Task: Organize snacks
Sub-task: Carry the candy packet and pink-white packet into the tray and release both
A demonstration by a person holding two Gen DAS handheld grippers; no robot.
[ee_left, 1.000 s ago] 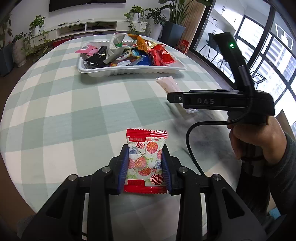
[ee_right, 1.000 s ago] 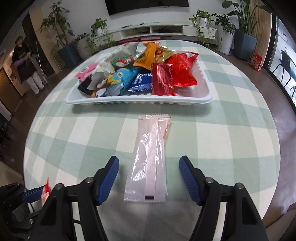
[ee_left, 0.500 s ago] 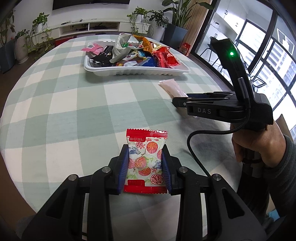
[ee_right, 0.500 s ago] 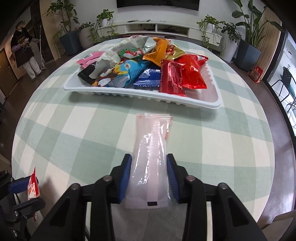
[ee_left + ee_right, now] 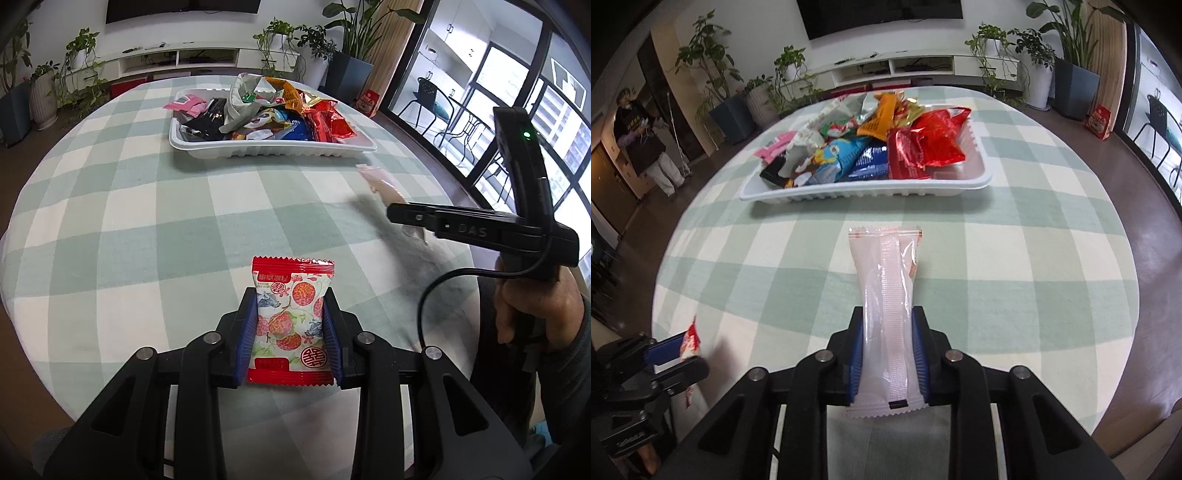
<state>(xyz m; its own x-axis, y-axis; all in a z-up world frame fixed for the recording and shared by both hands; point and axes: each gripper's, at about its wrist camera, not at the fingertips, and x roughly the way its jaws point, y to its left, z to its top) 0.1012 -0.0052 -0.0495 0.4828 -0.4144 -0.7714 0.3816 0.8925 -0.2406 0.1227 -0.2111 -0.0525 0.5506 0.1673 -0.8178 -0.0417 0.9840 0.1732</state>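
My left gripper [image 5: 290, 295] is shut on a red-and-white fruit-print snack packet [image 5: 291, 321], held just above the checked tablecloth. My right gripper [image 5: 888, 314] has its jaws closing, and its blue pads press on the sides of a long pale pink packet [image 5: 886, 266] that sticks out forward. In the left wrist view the right gripper [image 5: 400, 216] is at the right with the pink packet [image 5: 380, 184] blurred at its tip. At the far side stands a white tray [image 5: 868, 192] piled with several snack bags.
The round table with its green-and-white checked cloth [image 5: 147, 229] lies open between the grippers and the tray [image 5: 273, 150]. The left gripper [image 5: 674, 350] shows at the lower left of the right wrist view. A person [image 5: 642, 147] stands far off at the left; potted plants line the wall.
The right gripper's jaws have come together on the pale pink packet and it has shifted toward the tray. The left gripper has kept still with its red packet.
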